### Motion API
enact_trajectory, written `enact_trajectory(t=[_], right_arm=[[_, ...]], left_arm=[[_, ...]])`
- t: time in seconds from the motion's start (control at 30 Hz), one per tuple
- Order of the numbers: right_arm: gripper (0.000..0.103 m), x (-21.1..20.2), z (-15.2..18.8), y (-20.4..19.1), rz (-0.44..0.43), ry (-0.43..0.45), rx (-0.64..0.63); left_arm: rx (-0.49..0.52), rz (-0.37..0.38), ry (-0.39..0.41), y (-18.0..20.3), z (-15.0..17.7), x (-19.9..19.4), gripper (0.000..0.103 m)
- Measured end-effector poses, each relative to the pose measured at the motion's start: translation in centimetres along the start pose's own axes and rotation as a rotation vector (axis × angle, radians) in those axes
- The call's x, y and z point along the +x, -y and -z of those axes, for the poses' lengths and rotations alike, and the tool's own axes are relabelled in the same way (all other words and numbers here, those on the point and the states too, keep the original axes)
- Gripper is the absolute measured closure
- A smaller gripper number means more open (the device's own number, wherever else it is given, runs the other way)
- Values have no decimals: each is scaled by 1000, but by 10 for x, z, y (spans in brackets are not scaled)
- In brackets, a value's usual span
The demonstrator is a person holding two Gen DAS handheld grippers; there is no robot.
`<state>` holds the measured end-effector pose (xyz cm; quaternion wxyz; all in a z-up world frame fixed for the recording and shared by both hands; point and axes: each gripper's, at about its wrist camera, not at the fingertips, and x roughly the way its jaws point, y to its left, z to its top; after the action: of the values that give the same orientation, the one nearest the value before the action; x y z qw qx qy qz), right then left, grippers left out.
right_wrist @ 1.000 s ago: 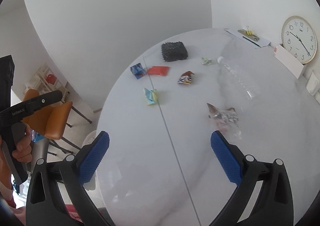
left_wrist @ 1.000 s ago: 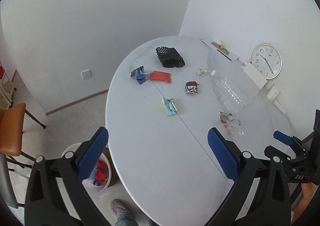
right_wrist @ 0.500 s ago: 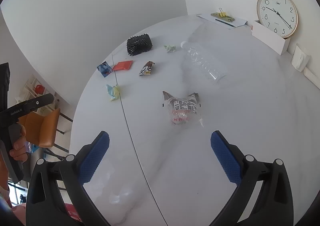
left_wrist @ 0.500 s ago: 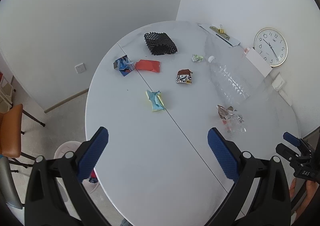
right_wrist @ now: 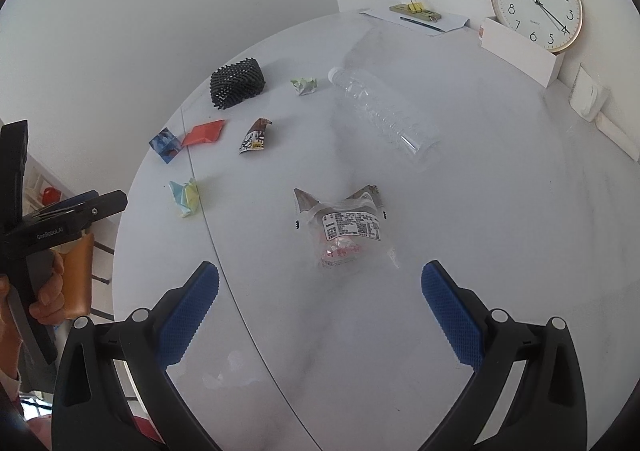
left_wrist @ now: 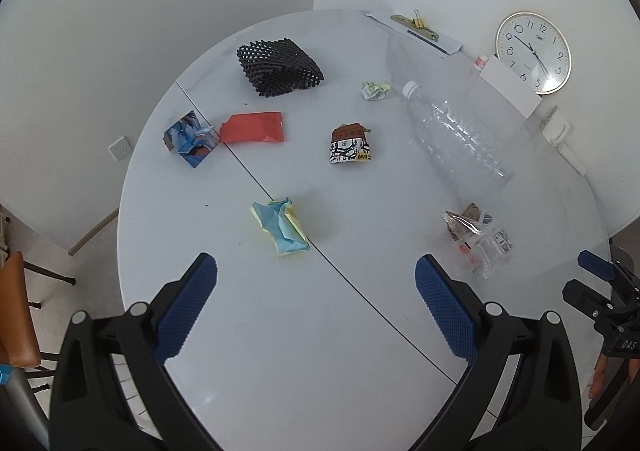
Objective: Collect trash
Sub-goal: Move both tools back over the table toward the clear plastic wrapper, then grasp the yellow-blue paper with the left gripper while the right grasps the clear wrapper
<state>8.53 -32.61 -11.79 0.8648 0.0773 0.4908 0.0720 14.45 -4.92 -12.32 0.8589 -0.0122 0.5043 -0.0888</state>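
Left tool (left_wrist: 316, 283) spread wide above the near part of the round white surface (left_wrist: 248, 331), nothing between its blue pads (left_wrist: 186, 307). Just beyond its gap, slightly left of centre: a crumpled blue-and-yellow paper (left_wrist: 282, 227), lying on the seam of the surface. Farther off: a brown-and-white snack wrapper (left_wrist: 350, 143), a red packet (left_wrist: 254, 127) touching a blue printed wrapper (left_wrist: 190, 139) at far left, a black mesh piece (left_wrist: 280, 67), a small green paper wad (left_wrist: 375, 90), a clear plastic bottle (left_wrist: 452, 129) on its side at right.

Right tool (right_wrist: 320, 291) likewise spread, empty. Directly ahead of its gap, close: a clear plastic bag with a printed label (right_wrist: 344, 227), flat on the surface, apart from both pads. Same bag (left_wrist: 476, 239) just right of the left tool's right pad. At far right against the wall: a round clock (right_wrist: 538, 1) behind a white box (right_wrist: 520, 51).
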Motion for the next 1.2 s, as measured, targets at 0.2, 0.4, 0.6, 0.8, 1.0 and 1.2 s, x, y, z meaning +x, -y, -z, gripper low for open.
enact_trajectory(t=[0.2,0.4,0.6,0.8,1.0,1.2], right_arm=[[2,27,-7,7,36,-36,28],[2,60,-21,15,55,-71,54],[2,91,-31,19,71,-108,55],[2,114,-34,27,80,-133,65],[2,127,-31,33,60,-149,82],[2,135,-30,31,38,-162,72]], left_arm=[[-33,-33,-63,-14,-12,51,8],[-73,-71,-110,-25,-19,91,8],[-94,-86,-137,-26,-22,113,8],[-103,-85,-157,-23,-26,128,18],[-116,-87,-180,-23,-27,137,32],[-93,-103,-174,-24,-29,138,56]])
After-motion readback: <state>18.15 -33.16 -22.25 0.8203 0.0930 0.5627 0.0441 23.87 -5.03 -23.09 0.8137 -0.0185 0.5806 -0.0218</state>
